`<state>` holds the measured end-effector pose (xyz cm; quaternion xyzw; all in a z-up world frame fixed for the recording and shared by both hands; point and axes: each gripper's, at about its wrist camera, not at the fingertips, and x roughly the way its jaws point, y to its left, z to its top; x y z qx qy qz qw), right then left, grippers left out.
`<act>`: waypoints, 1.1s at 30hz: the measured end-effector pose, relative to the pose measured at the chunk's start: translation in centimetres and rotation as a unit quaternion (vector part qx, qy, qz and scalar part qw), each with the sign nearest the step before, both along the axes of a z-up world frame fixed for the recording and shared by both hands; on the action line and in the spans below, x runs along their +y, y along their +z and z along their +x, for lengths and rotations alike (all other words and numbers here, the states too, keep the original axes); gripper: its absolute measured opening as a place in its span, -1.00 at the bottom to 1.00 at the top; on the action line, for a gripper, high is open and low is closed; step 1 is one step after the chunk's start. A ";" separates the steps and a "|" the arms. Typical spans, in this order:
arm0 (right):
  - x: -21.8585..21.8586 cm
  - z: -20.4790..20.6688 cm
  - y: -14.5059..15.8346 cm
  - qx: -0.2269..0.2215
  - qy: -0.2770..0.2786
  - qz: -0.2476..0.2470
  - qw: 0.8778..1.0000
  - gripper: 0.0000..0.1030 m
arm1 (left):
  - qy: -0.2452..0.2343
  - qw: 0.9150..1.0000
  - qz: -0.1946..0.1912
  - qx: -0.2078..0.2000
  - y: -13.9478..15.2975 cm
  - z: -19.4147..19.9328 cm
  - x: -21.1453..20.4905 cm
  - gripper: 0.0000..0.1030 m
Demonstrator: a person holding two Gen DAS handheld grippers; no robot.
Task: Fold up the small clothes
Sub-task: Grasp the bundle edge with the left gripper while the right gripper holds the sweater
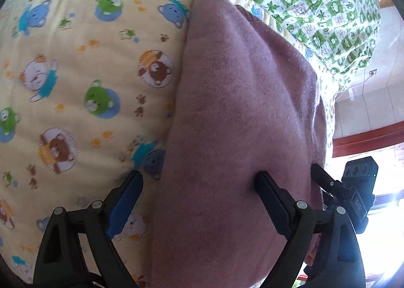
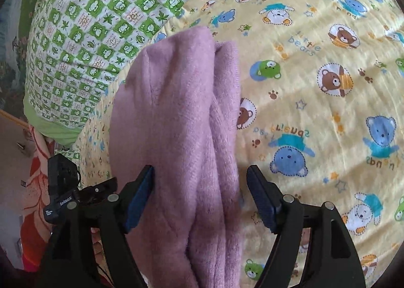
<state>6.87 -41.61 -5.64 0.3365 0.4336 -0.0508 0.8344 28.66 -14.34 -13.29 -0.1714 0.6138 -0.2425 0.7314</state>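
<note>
One fold looks done: pink garment is lying doubled lengthwise on the bed, running 6 to 12 o'clock. Both left gripper and right gripper are hovering, jaws apart, clamping nothing. Cross-folds probably remaining.

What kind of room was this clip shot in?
Most likely a bedroom, with the folding done on a bed: the pink garment lies on a yellow bear-print quilt, a green frog-print pillow sits beside it, and a wall socket shows past the edge.
</note>
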 end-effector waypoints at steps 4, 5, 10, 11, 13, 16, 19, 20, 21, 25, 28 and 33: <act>0.0 1.4 -1.1 -0.002 0.009 0.027 1.000 0.08 | -0.019 1.000 0.001 0.002 -0.4 0.4 -1.9 0.49; 0.1 1.5 -1.3 0.000 0.010 0.030 1.000 0.03 | -0.020 1.000 0.006 -0.005 -0.2 0.4 -2.2 0.38; 1.3 0.9 0.0 -0.020 0.018 0.005 1.000 -0.26 | -0.025 0.999 0.002 -0.046 1.6 -0.6 -2.1 -0.15; 1.4 0.8 0.3 -0.024 0.019 0.004 1.000 -0.27 | -0.025 0.998 0.000 -0.050 1.8 -0.8 -1.9 -0.21; 1.8 0.5 1.1 -0.034 0.022 0.002 0.999 -0.30 | -0.022 0.998 -0.005 -0.057 2.6 -1.2 -1.6 -0.26; 2.8 0.3 2.5 -0.053 0.029 0.003 0.998 -0.31 | -0.021 0.997 -0.003 -0.075 4.1 -2.1 -0.5 -0.29; 4.3 0.5 3.9 -0.067 0.042 0.003 0.997 -0.32 | -0.006 0.995 -0.002 -0.095 6.0 -3.6 2.4 -0.30; 4.9 0.6 4.1 -0.070 0.048 0.005 0.996 -0.32 | 0.005 0.995 -0.006 -0.098 6.6 -3.9 3.7 -0.30; 5.7 0.9 4.4 -0.074 0.056 0.007 0.996 -0.32 | 0.014 0.995 -0.007 -0.101 7.1 -4.3 4.8 -0.30; 9.0 2.5 4.5 -0.086 0.092 0.018 0.992 -0.32 | 0.042 0.992 0.003 -0.116 8.7 -5.8 9.8 -0.31; 12.0 4.2 4.0 -0.087 0.124 0.028 0.988 -0.33 | 0.069 0.989 0.018 -0.128 9.6 -7.2 13.8 -0.31; 17.1 7.0 2.5 -0.083 0.175 0.045 0.980 -0.33 | 0.119 0.983 0.036 -0.135 10.3 -9.5 20.8 -0.31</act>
